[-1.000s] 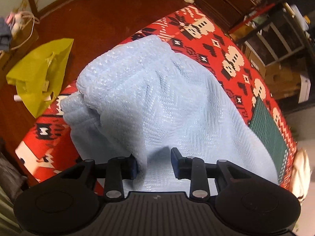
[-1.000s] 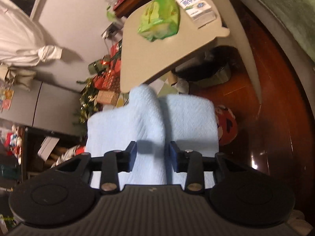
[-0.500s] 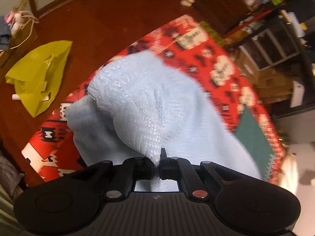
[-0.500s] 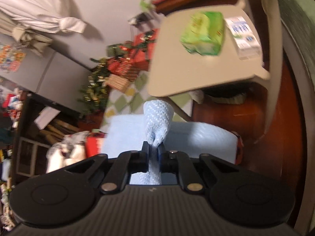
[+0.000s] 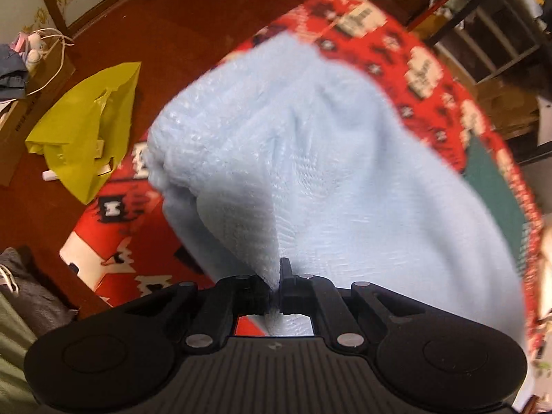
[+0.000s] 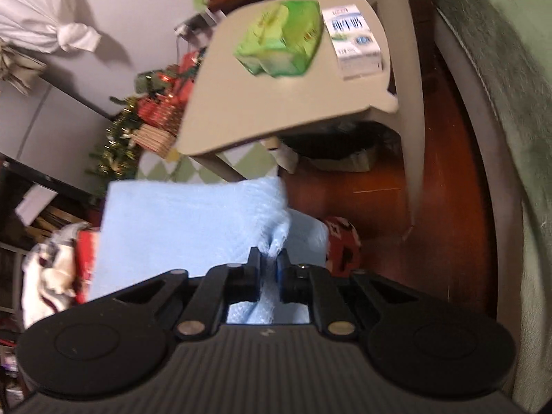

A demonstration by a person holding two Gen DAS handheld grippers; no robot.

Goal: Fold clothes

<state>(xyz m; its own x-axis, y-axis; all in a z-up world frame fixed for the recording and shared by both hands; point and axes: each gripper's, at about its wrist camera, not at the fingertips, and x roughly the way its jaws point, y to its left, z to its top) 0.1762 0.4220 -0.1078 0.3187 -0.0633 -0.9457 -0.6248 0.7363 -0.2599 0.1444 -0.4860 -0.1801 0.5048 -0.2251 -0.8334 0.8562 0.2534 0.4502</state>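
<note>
A light blue knitted garment [image 5: 310, 158] hangs bunched over a red patterned cloth [image 5: 396, 45] that covers the surface below. My left gripper [image 5: 274, 289] is shut on a pinched fold of the garment's near edge, and the fabric rises from the jaws. In the right wrist view the same blue garment [image 6: 179, 227] spreads flat to the left, and my right gripper [image 6: 269, 265] is shut on a bunched edge of it. Most of the garment's far side is hidden behind its own folds.
A yellow plastic bag [image 5: 86, 127] lies on the dark wooden floor [image 5: 172, 27] left of the red cloth. A beige table [image 6: 276, 96] holds a green packet [image 6: 279, 41] and a white carton [image 6: 355, 45]. A green sofa [image 6: 500, 103] runs along the right.
Both grippers went from open around the blue fabric to shut on it. The garment has since lifted and shifted, and in the right view it has spread out flat to the left.
</note>
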